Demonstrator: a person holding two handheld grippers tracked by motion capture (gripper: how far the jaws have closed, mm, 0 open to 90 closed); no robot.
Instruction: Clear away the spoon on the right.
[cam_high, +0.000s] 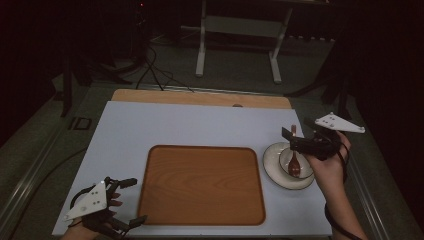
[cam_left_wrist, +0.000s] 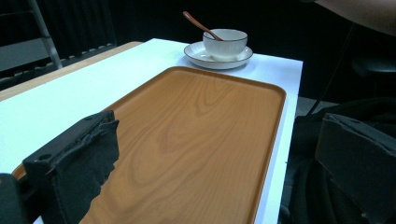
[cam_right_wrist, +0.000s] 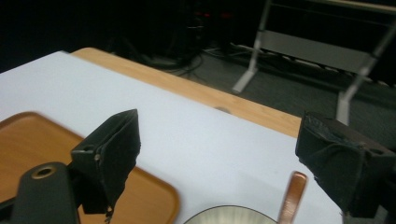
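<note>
My right claw (cam_high: 295, 136) hangs wide just above the spoon (cam_high: 294, 159) in the bowl (cam_high: 296, 163), probably to grasp its handle, while my left claw (cam_high: 131, 200) waits wide at the tray's (cam_high: 200, 185) near-left corner.

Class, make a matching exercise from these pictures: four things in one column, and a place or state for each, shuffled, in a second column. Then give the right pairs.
Things:
1. Tray
2. Spoon
3. Bowl
4. Left hand-held gripper

Places or states:
A. Stands on the saucer
B. Open, at the tray's near left corner
C. Empty, in the middle of the table
D. Leans in the bowl, handle up

Pairs: 1-C, 2-D, 3-A, 4-B
</note>
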